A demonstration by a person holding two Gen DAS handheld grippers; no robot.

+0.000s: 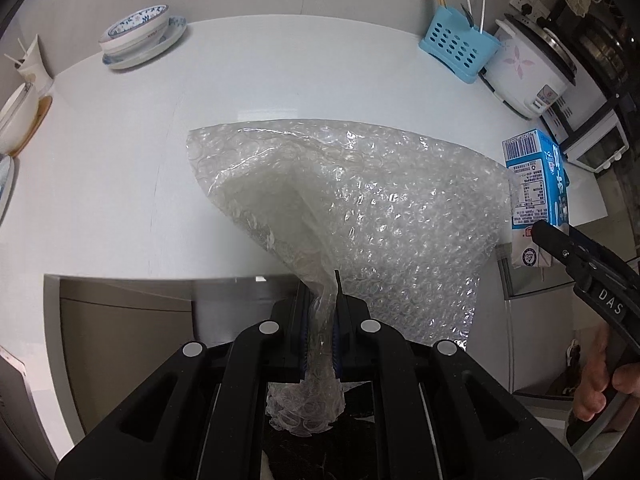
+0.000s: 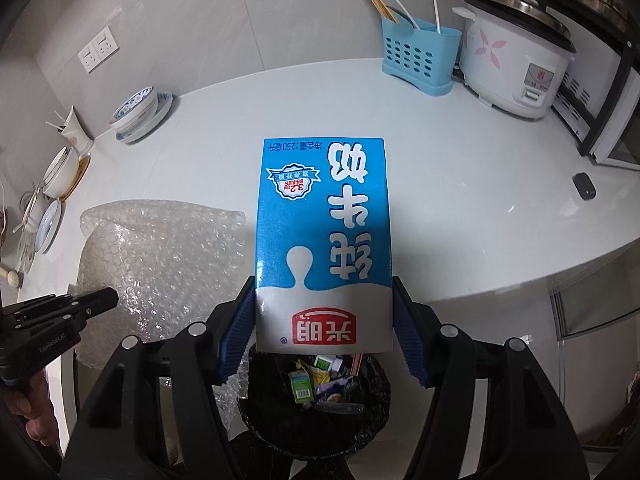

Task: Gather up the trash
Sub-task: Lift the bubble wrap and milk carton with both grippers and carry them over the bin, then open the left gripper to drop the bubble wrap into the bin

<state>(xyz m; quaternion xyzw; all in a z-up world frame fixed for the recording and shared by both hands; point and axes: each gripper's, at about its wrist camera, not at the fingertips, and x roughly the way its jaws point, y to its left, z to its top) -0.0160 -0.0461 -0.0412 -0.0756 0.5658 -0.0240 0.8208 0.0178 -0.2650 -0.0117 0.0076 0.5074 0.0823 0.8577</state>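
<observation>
My left gripper (image 1: 322, 300) is shut on a bunched corner of a clear bubble wrap sheet (image 1: 360, 208), which fans out ahead of it over the white counter's edge. The same bubble wrap (image 2: 160, 256) shows at the left in the right wrist view. My right gripper (image 2: 324, 300) is shut on a blue and white milk carton (image 2: 324, 240), its blue pads pressing both sides. Below the carton stands a black-lined trash bin (image 2: 316, 408) with several wrappers inside. The carton (image 1: 534, 188) and right gripper (image 1: 560, 248) also appear at the right in the left wrist view.
On the white counter (image 1: 240, 80) stand stacked blue-patterned bowls (image 1: 138, 34), a blue utensil holder (image 2: 418, 54), a white rice cooker (image 2: 516, 64) and a small oven (image 2: 612, 120). More bowls (image 2: 60, 172) line the left side. A small dark object (image 2: 584, 186) lies at the right.
</observation>
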